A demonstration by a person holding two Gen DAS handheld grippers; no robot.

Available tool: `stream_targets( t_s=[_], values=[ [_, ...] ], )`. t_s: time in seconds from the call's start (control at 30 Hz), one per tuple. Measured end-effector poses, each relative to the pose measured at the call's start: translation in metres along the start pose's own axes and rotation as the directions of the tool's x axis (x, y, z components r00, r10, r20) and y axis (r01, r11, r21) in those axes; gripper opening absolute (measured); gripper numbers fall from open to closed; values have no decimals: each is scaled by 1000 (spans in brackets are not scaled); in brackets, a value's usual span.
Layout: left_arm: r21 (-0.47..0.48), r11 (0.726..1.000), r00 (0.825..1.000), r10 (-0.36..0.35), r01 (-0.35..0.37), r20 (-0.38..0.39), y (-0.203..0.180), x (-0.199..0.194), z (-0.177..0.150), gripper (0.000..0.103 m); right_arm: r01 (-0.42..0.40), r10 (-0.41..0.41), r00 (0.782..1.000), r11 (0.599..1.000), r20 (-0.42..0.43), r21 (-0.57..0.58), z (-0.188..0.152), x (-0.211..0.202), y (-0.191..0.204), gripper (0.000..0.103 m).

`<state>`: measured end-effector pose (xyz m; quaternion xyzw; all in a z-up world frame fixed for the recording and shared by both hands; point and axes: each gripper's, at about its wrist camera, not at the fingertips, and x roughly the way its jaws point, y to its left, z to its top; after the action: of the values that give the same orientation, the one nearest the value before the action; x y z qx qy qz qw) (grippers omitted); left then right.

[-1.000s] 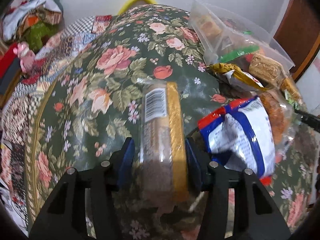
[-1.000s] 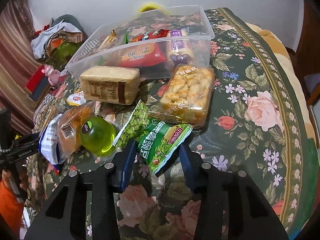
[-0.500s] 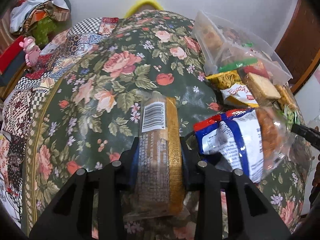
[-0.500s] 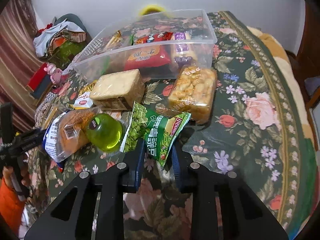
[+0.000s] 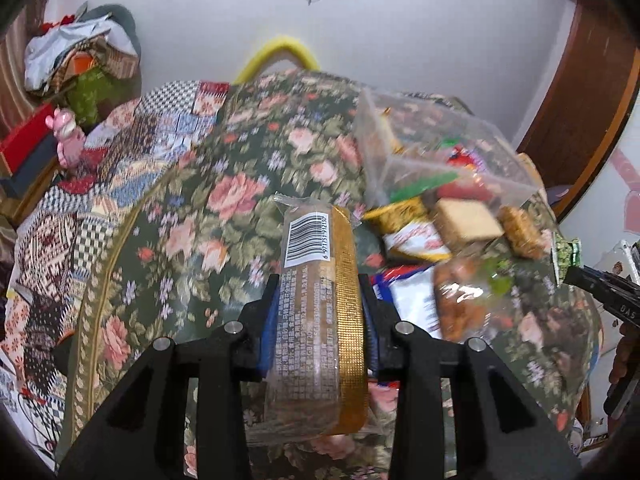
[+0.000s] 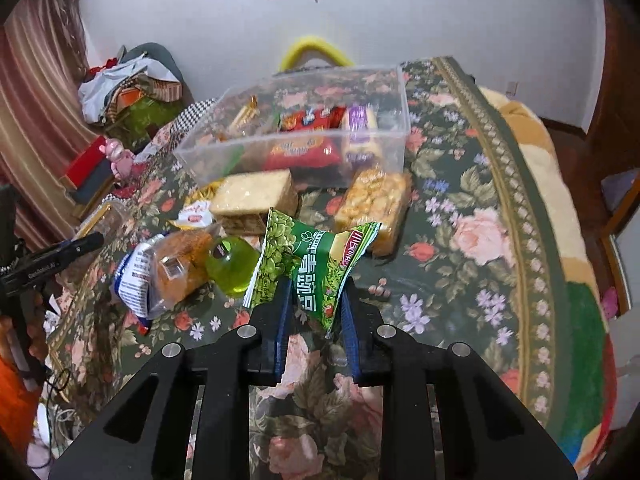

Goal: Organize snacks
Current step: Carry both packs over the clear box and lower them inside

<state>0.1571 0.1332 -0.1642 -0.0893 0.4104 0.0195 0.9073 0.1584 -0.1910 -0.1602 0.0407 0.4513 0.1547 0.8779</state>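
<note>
My left gripper (image 5: pixel 318 316) is shut on a long brown-and-gold wrapped cake bar (image 5: pixel 318 300) and holds it above the floral tablecloth. My right gripper (image 6: pixel 314 306) is shut on a green snack packet (image 6: pixel 316 264), lifted off the table. A clear plastic bin (image 6: pixel 304 128) with several snacks inside stands at the far side; it also shows in the left wrist view (image 5: pixel 436 152). Loose on the table lie a pale cracker pack (image 6: pixel 254 194), a golden biscuit pack (image 6: pixel 374 204), a green jelly cup (image 6: pixel 232 266) and a bread bag (image 6: pixel 168 272).
The floral tablecloth (image 6: pixel 472 248) covers a round table that drops off at the right. A yellow chair back (image 6: pixel 316 50) stands behind the bin. Clothes and boxes (image 6: pixel 128 92) pile up at the far left. The left gripper's tip (image 6: pixel 52 258) shows at the left edge.
Both grippers closed on their snacks and lifted them off the table. The green packet crumpled between the right fingers. Both views rose and tilted up.
</note>
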Motion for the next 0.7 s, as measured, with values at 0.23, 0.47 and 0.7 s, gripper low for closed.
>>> stream_targets(
  t_s=[0.23,0.47,0.7],
  values=[
    [41,999,997,-35,32,67,-29,-14,27,35,-9,10,998,1000,67,-17,19,-14,4,21],
    [76,995,992,-70,62,108,-55,-9,59,35,-4,10,991,999,133,-46,45,-22,7,21],
    [103,991,988,-98,86,118,-75,11,89,35,11,0,984,998,177,-63,71,-17,6,21]
  ],
)
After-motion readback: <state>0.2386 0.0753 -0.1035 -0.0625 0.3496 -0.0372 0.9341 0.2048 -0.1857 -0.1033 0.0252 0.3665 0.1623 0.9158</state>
